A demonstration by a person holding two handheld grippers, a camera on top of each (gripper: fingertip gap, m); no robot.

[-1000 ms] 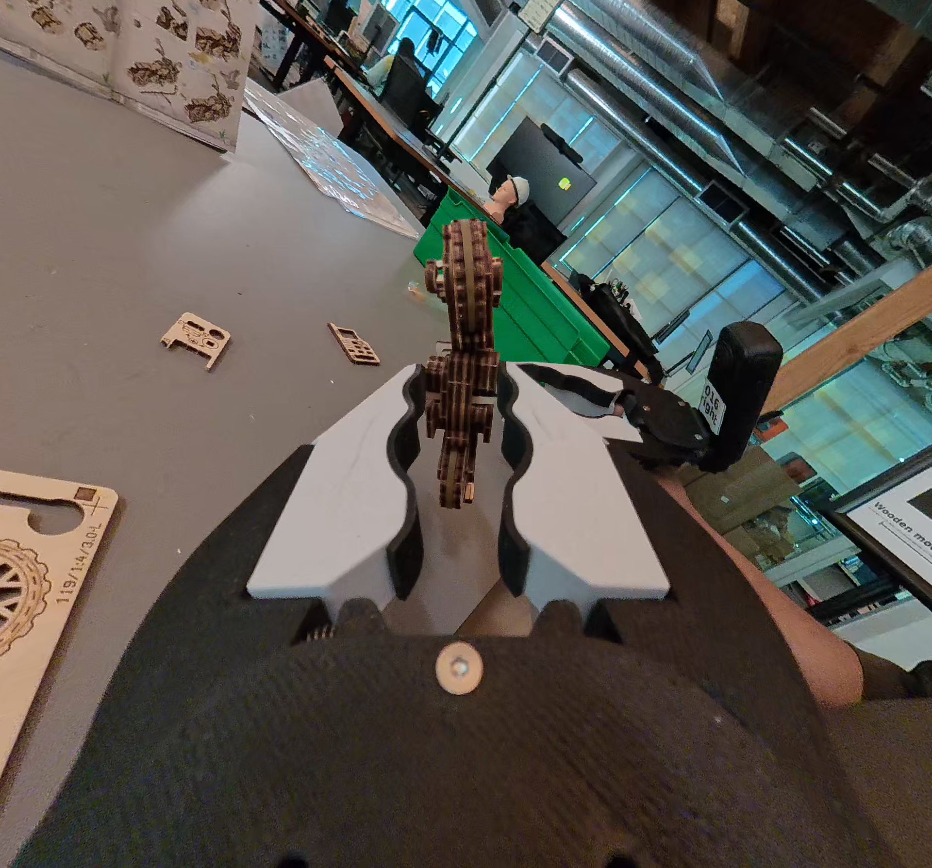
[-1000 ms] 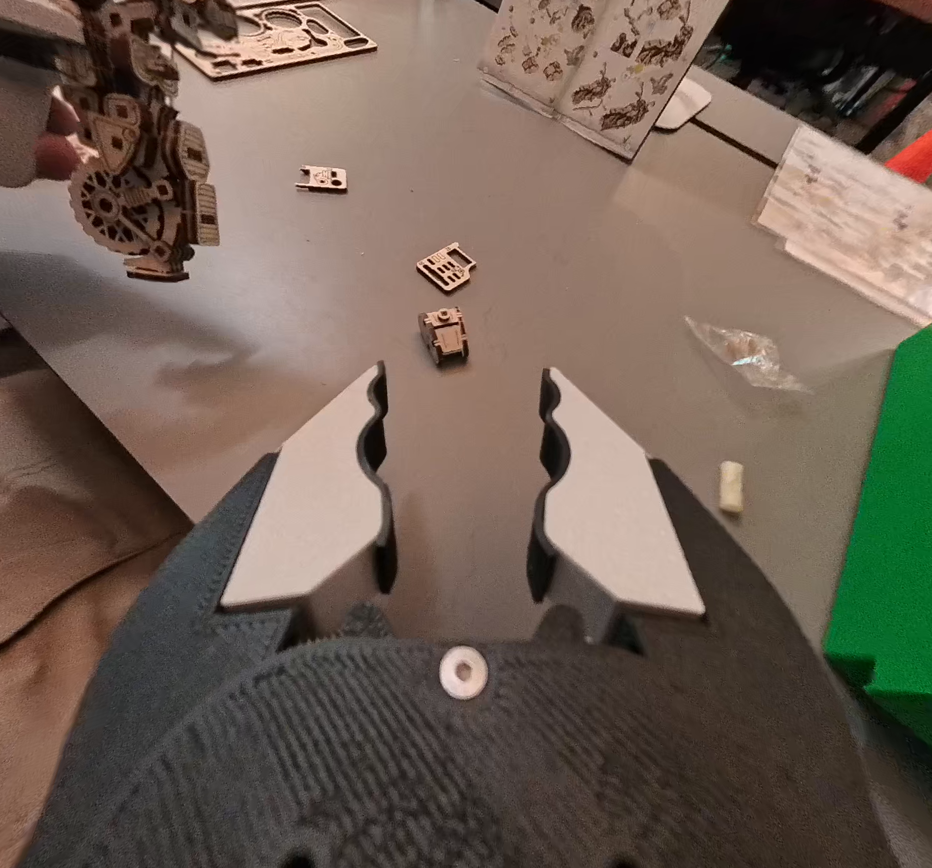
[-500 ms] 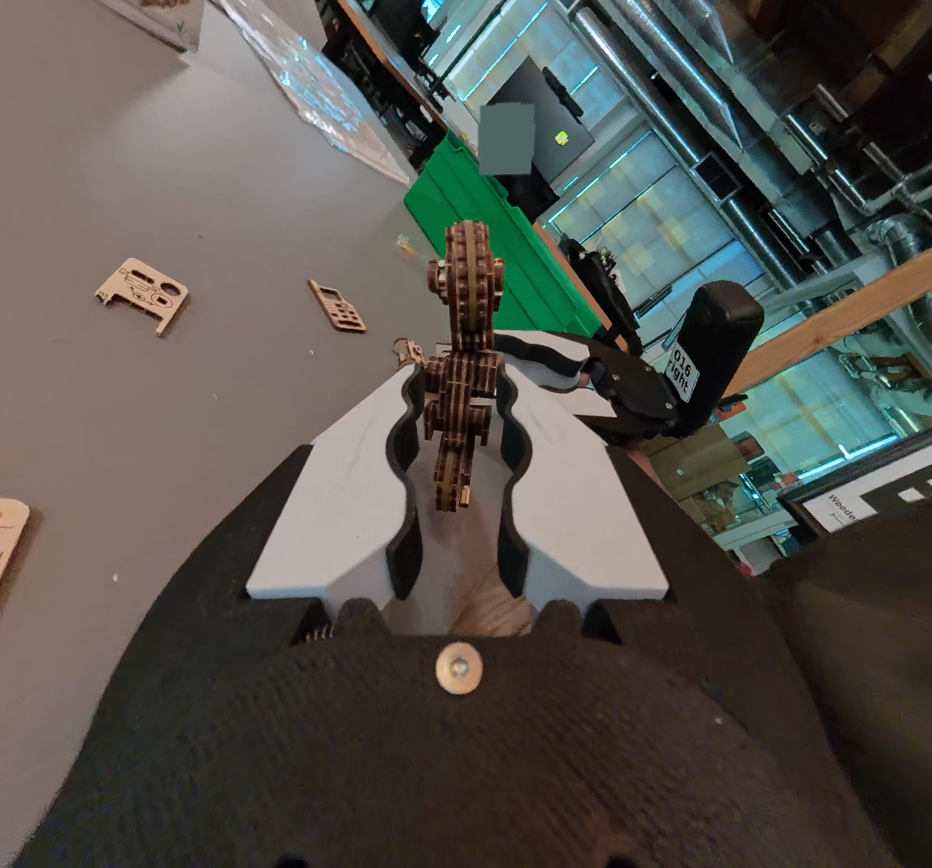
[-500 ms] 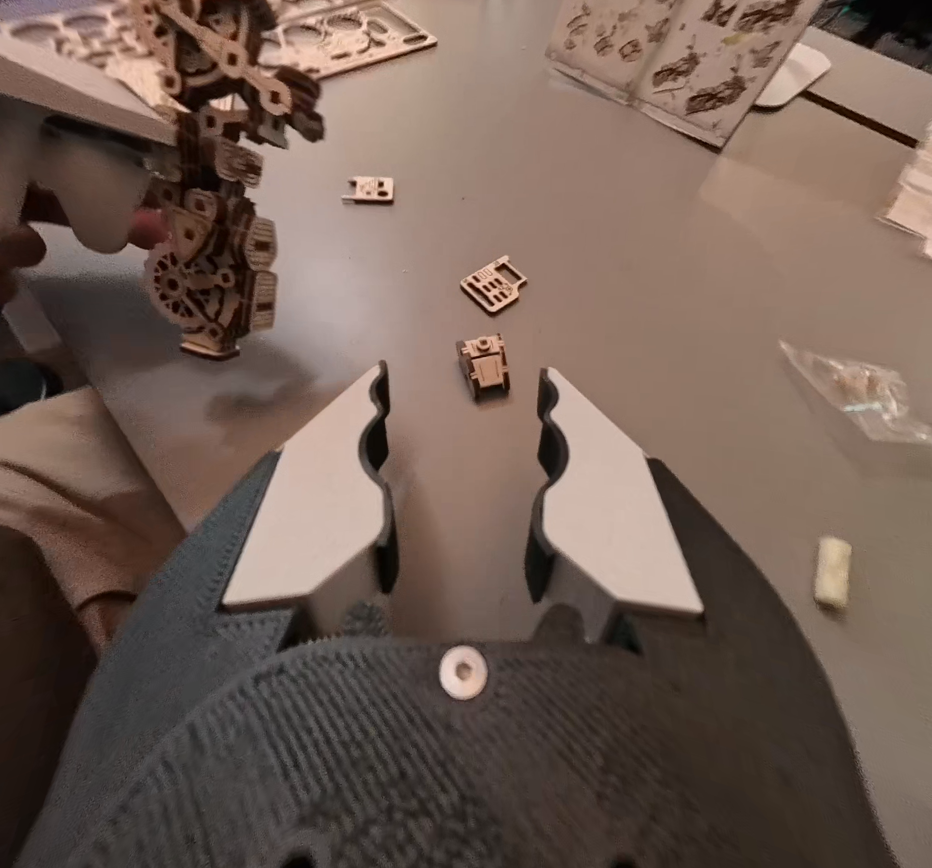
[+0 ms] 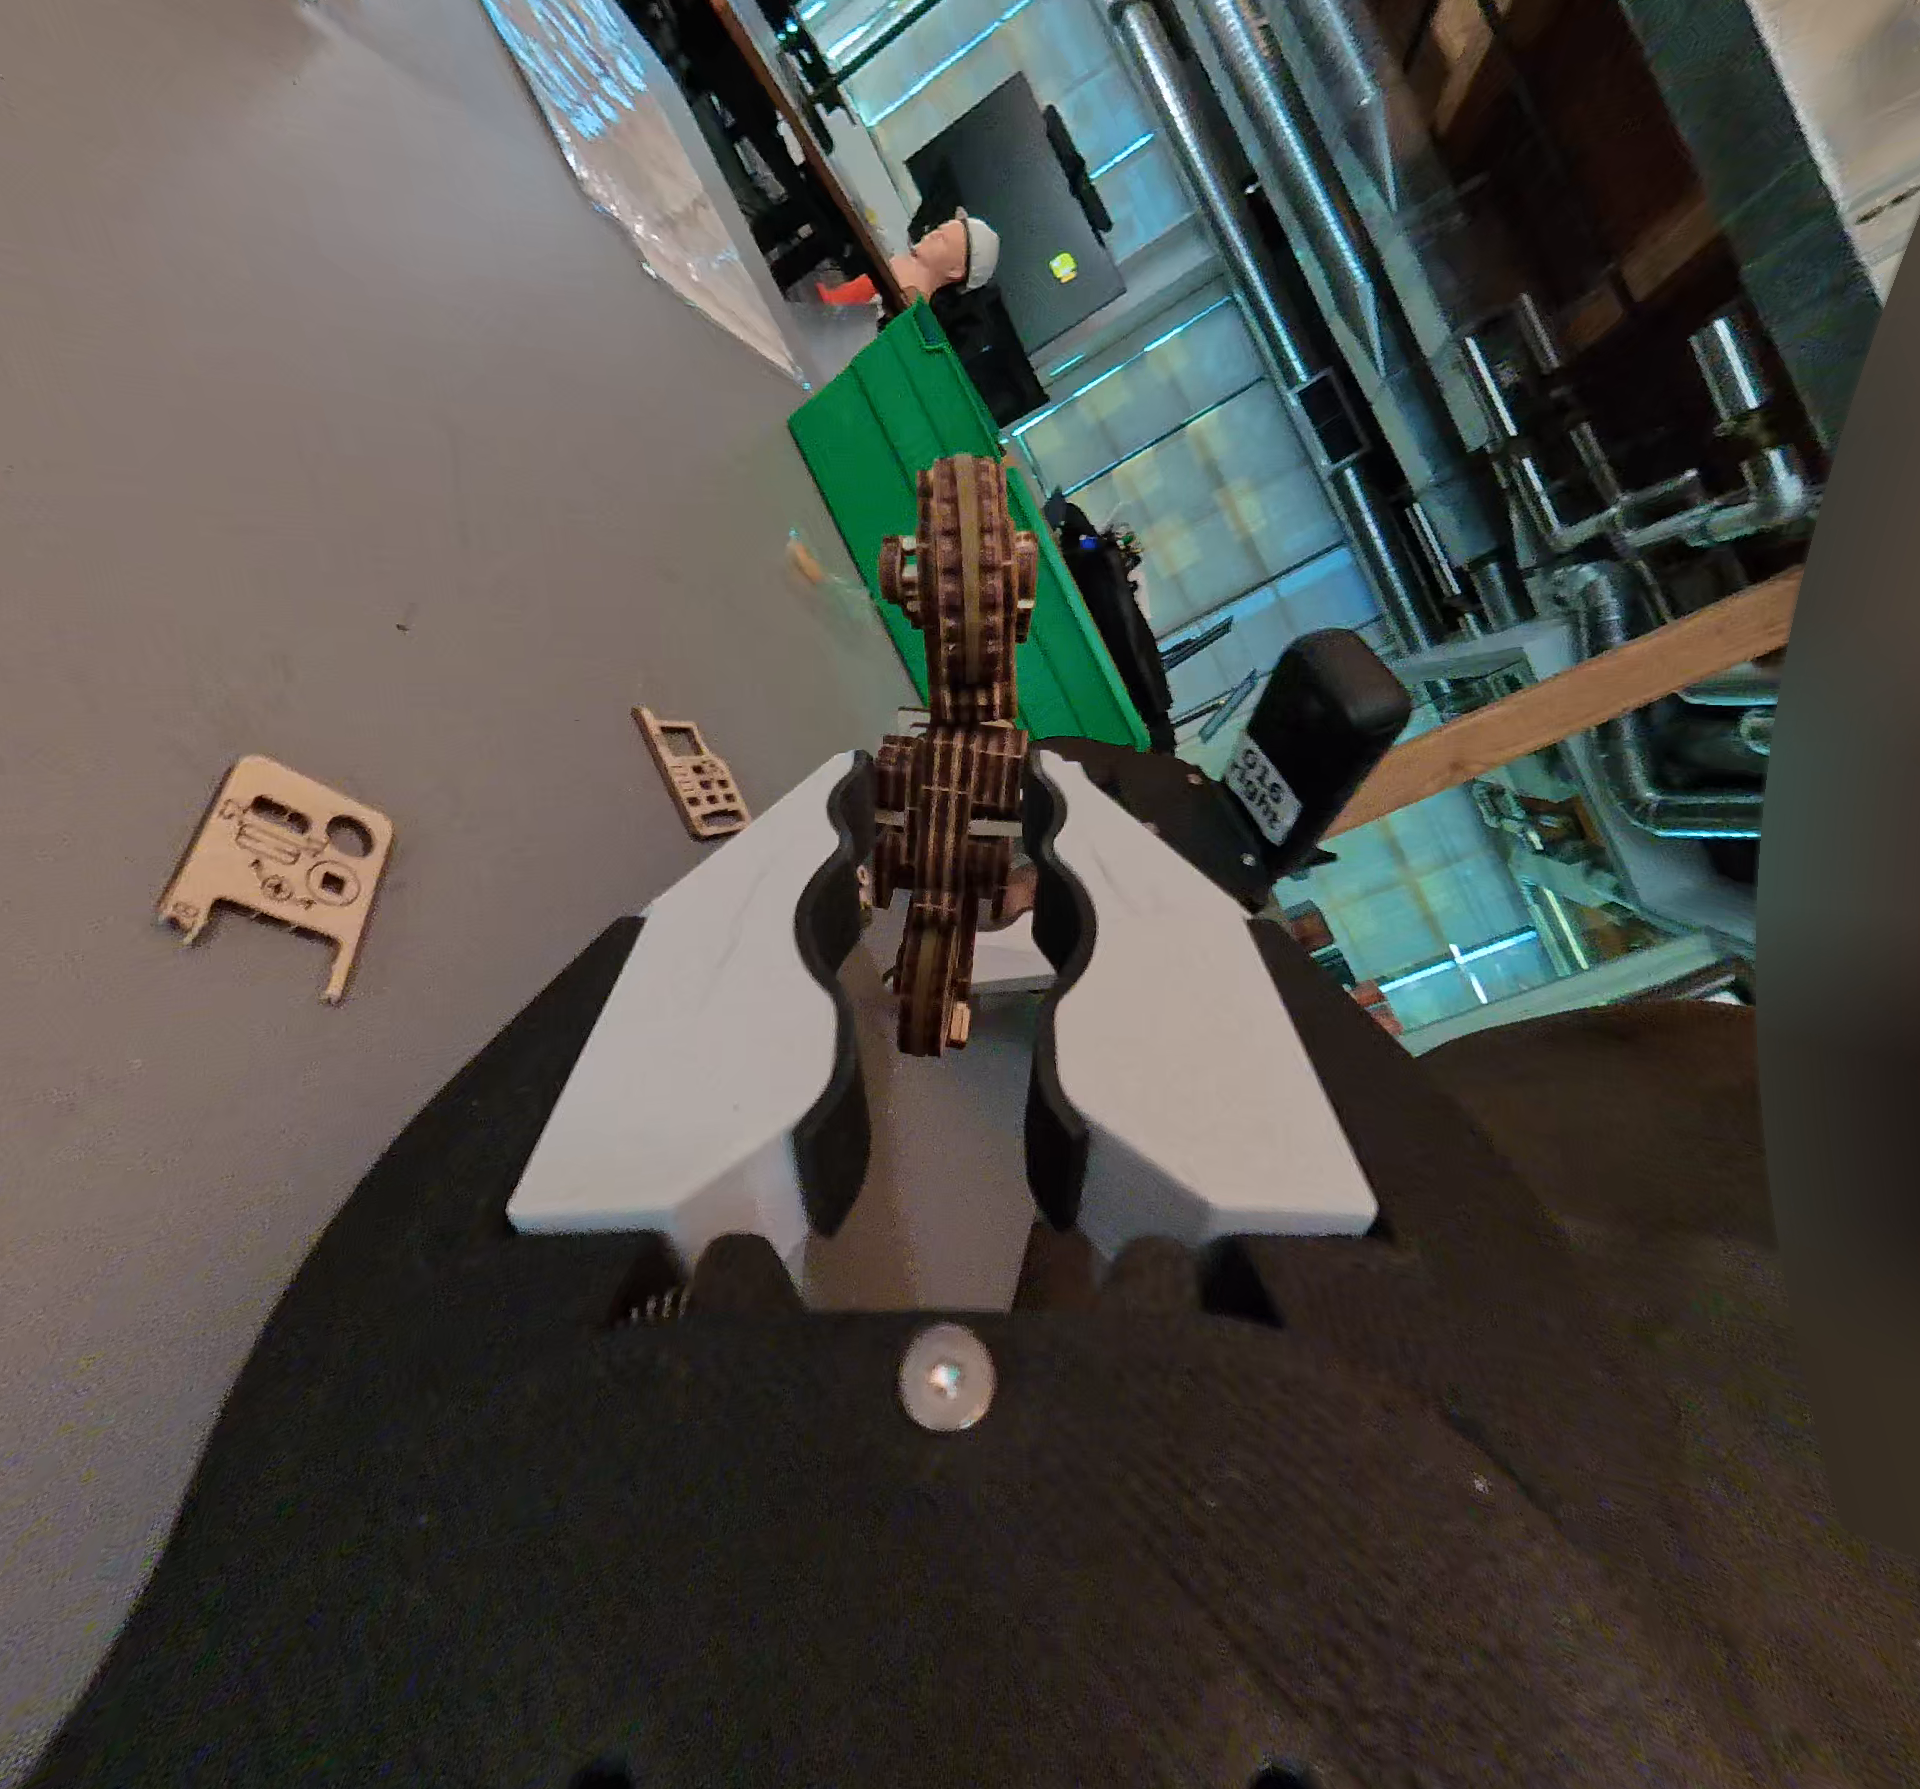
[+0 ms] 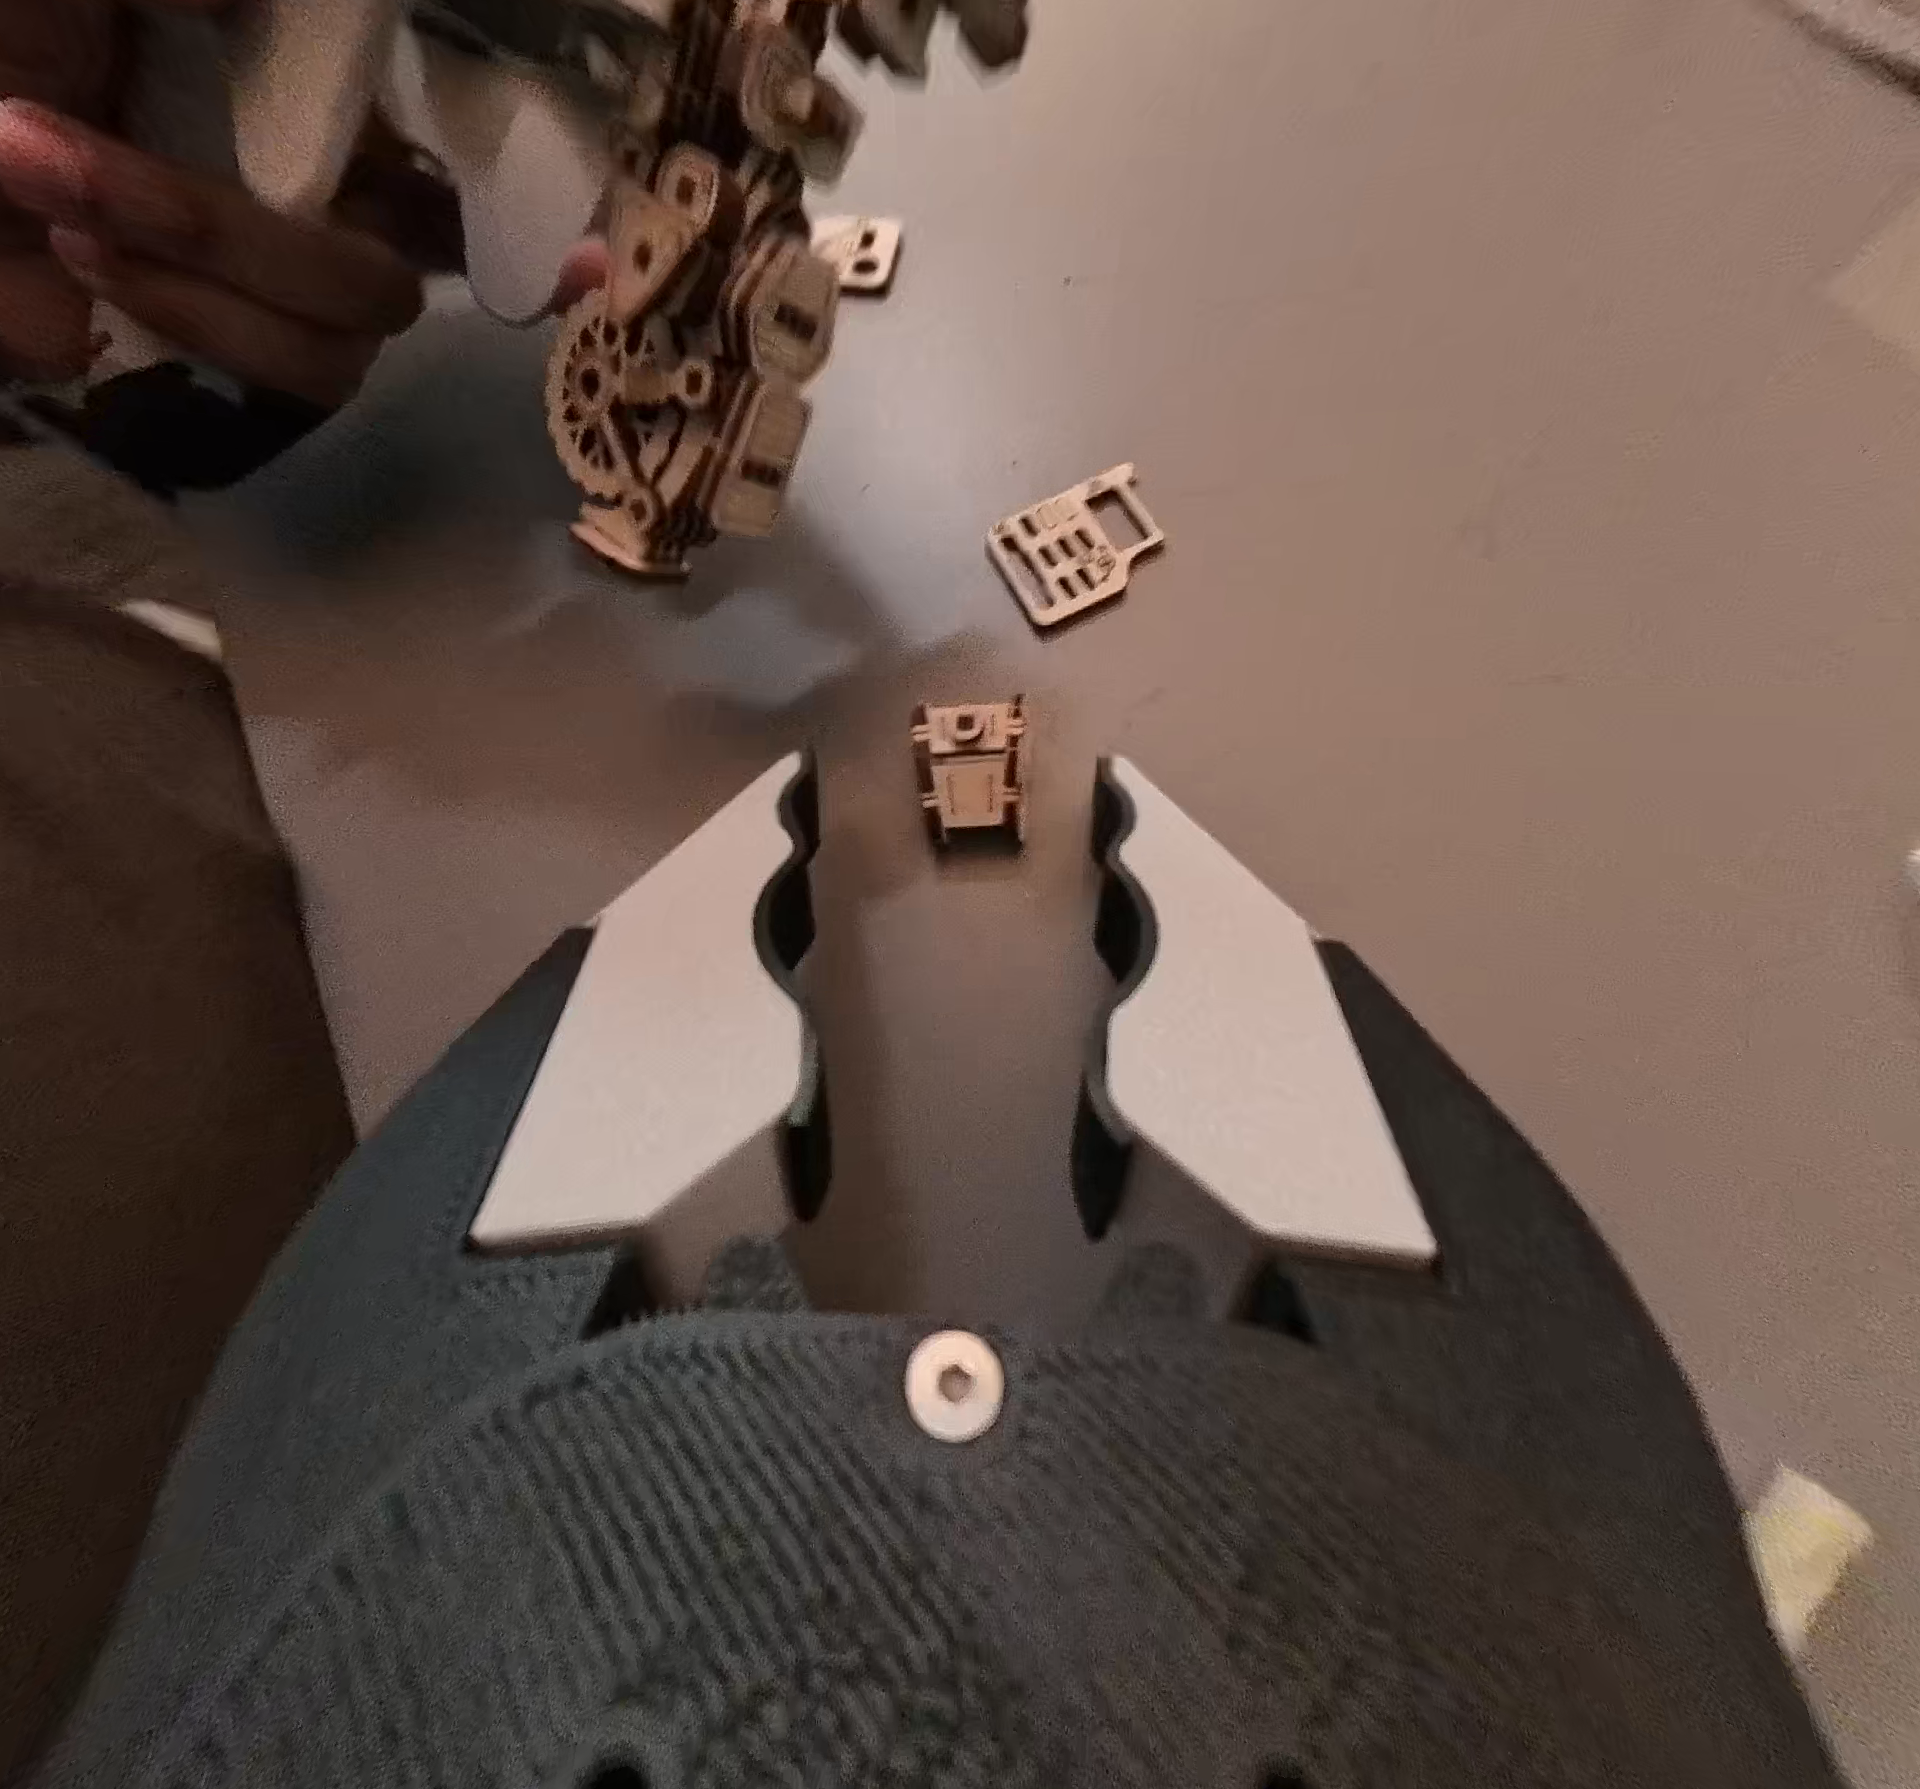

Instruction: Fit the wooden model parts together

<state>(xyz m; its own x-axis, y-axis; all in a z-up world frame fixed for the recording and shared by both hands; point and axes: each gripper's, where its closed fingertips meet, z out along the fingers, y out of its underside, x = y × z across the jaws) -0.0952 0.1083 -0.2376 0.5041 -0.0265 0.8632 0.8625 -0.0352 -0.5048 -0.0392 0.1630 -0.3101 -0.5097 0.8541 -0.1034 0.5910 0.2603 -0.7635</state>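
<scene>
Picking up the small block (image 6: 971, 778) for the model (image 5: 951, 783).
Your left gripper (image 5: 945, 804) clamps the model; your right gripper (image 6: 956, 773), spread wide, must close on the block.

Wooden model (image 6: 717, 305) motion-blurred, its top cut off by the upper edge.

model (image 5: 948, 783): brown, striped edges | table (image 5: 312, 492): grey | bin (image 5: 904, 492): green | small block (image 6: 968, 783): tan

Left wrist cam sits tilted, looking along its claw (image 5: 943, 804) across the grey desk (image 5: 312, 389) toward the room behind. Our right wrist cam looks steeply down, close to the desk (image 6: 1455, 389). We see the slotted wooden piece (image 5: 690, 770) (image 6: 1075, 544) in both.
</scene>
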